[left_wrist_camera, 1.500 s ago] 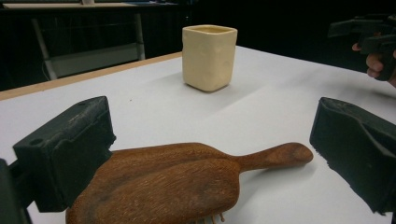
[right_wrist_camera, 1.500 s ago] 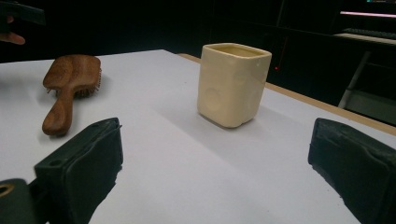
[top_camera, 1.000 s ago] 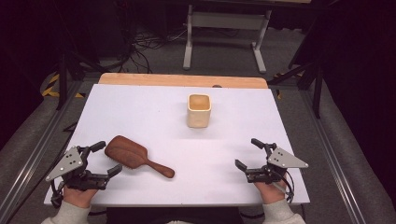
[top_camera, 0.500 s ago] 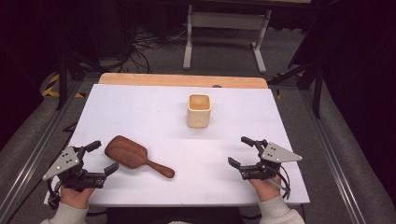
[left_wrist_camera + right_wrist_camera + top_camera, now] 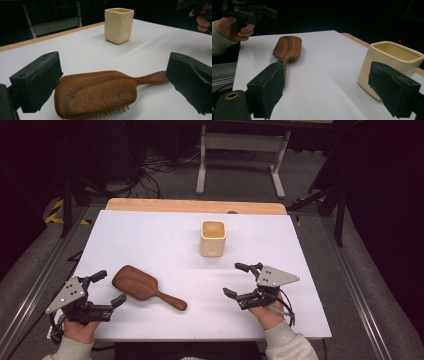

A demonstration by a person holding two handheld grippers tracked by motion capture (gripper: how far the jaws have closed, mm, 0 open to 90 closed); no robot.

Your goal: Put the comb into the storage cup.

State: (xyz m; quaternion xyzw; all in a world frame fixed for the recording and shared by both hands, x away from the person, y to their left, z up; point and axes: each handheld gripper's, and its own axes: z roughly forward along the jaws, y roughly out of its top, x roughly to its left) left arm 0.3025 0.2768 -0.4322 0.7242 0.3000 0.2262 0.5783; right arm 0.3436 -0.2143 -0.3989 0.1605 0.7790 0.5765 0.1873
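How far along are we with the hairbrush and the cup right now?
Nothing looks done yet. The hairbrush lies flat on the white table, bristles down, and the cup stands upright and apart from it. In hand: the left gripper sits by the brush head with open jaws, not touching; the right gripper, jaws open and empty, is between the handle and the cup. Grasping and moving either thing is still left.
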